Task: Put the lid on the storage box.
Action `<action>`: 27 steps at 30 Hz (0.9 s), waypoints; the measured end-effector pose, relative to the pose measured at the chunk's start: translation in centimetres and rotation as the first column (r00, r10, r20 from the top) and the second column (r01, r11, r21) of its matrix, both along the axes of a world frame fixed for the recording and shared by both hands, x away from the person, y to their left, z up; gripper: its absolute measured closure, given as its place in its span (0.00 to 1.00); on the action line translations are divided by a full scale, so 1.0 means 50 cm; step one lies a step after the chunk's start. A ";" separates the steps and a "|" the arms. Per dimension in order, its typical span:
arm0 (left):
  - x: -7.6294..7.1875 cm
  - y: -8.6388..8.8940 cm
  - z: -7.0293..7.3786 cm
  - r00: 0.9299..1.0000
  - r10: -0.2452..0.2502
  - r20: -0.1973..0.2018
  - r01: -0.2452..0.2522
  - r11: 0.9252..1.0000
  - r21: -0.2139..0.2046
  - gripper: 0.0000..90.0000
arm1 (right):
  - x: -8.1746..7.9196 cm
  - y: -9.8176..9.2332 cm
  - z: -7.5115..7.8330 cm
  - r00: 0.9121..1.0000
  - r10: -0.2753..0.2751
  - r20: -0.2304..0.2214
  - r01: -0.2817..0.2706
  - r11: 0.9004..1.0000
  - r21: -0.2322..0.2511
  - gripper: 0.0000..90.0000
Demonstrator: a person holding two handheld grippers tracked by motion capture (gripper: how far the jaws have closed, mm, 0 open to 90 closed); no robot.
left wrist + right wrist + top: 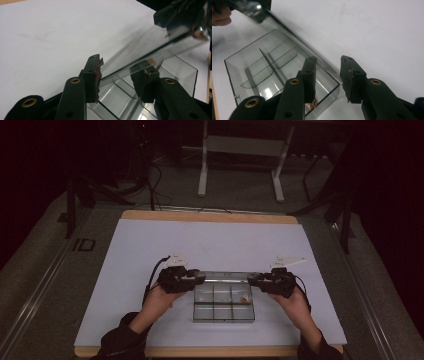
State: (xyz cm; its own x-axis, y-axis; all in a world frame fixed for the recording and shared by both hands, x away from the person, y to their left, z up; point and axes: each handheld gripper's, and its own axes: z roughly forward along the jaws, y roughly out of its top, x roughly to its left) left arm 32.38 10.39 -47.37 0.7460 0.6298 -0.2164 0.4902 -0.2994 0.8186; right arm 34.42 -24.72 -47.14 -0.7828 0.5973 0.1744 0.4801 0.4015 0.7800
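- There, a clear box (pixel 223 302) with small compartments sat on the white table (pixel 150 250), close to its near edge and about midway between its left and right edges.
- The box's clear lid (pixel 225 276) stood raised along the far side of the box, stretching between the two grippers.
- The left gripper (pixel 199 279) reached in at the box's far left corner; in the left gripper view its jaws stood partly spread, with the lid's edge (pixel 140 58) running through the gap, and I could not tell whether the pads pressed on it.
- The right gripper (pixel 252 280) came in at the far right corner; its jaws were partly spread, with the corner of the lid (pixel 322 62) between them, apparently untouched.
- A small orange thing (pixel 244 299) lay in a right-hand compartment, just beside the right gripper.
- The table's whole far half lay bare, and wide strips stayed open to the left and right of the box; the near edge was close.
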 end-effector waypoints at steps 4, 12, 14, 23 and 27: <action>-0.009 0.002 -0.002 1.000 -0.002 0.001 0.002 1.000 0.001 0.66 | -0.005 -0.006 -0.005 1.000 0.001 -0.006 -0.001 1.000 -0.003 0.73; -0.016 0.008 -0.008 1.000 -0.005 -0.004 0.005 1.000 0.004 0.62 | -0.010 -0.018 -0.018 0.999 -0.008 -0.035 0.008 1.000 0.007 0.72; -0.019 0.009 -0.015 1.000 -0.010 -0.013 0.010 1.000 0.009 0.59 | -0.013 -0.023 -0.026 0.999 -0.008 -0.045 0.009 1.000 0.012 0.68; -0.036 0.020 -0.020 1.000 0.012 -0.023 -0.011 0.999 0.030 0.47 | -0.025 -0.035 -0.031 0.998 -0.024 -0.062 0.026 0.999 0.026 0.57; -0.048 0.029 -0.022 0.999 0.013 -0.029 -0.012 0.999 0.034 0.44 | -0.031 -0.039 -0.033 0.997 -0.022 -0.070 0.025 0.999 0.033 0.55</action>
State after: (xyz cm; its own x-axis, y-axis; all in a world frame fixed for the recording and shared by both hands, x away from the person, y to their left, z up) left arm 30.00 11.81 -48.48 0.7315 0.6466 -0.2165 0.5180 -0.3205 0.7930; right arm 32.89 -26.69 -48.79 -0.7540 0.6082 0.2481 0.5424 0.3635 0.7574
